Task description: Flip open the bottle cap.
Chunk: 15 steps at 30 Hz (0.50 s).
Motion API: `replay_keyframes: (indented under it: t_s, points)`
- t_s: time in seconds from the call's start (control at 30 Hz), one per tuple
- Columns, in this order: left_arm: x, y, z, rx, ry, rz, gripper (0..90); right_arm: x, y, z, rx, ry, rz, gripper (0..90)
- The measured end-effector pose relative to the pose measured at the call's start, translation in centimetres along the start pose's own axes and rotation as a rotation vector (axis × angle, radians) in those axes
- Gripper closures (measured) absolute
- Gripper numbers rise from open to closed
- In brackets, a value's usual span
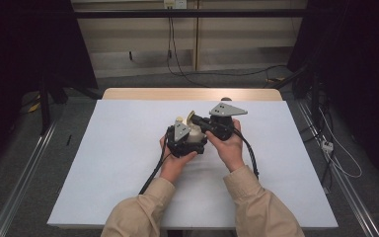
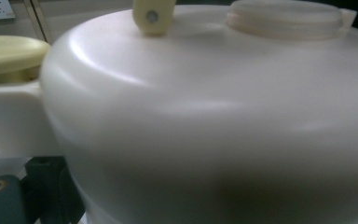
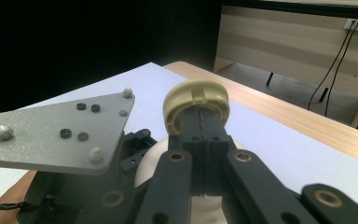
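At the centre of the high view you hold a small cream-white plastic container (image 1: 193, 134) between both grippers, above the pale blue-white table (image 1: 118, 163). In the left gripper view its wall is smooth, glossy and rounded like a dome, with a ribbed round cap (image 2: 284, 17) at the upper right, a flat white bracket (image 2: 9, 116) at the left edge and a yellowish disc (image 2: 9, 53) just above that bracket.

Your right gripper (image 3: 200, 109) has its black jaws pressed together, clamped on a pale yellow ring-shaped lid (image 3: 196, 100) with a matte, moulded rim, seen at mid-frame in the right gripper view.

Your left gripper (image 1: 180, 140) sits against the container; I cannot tell whether its jaws are closed.

Both hands curl around the gripper bodies, left hand (image 1: 173, 165) lower, right hand (image 1: 231, 148) just beside it, tan sleeves entering from the bottom edge.
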State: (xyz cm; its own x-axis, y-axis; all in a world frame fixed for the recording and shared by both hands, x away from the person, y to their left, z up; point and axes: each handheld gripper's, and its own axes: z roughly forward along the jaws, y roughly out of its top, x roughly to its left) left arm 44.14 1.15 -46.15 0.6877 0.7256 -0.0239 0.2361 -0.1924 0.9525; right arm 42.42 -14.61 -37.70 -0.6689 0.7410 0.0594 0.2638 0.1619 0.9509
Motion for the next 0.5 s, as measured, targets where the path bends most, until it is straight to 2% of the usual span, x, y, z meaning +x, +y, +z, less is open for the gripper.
replay_keyframes:
  t_s: [0.5]
  points:
    - [0.04,0.02,-0.02,0.002,0.003,0.012,5.0,-0.02,0.19,0.44,-0.004,0.007,-0.005,90.0]
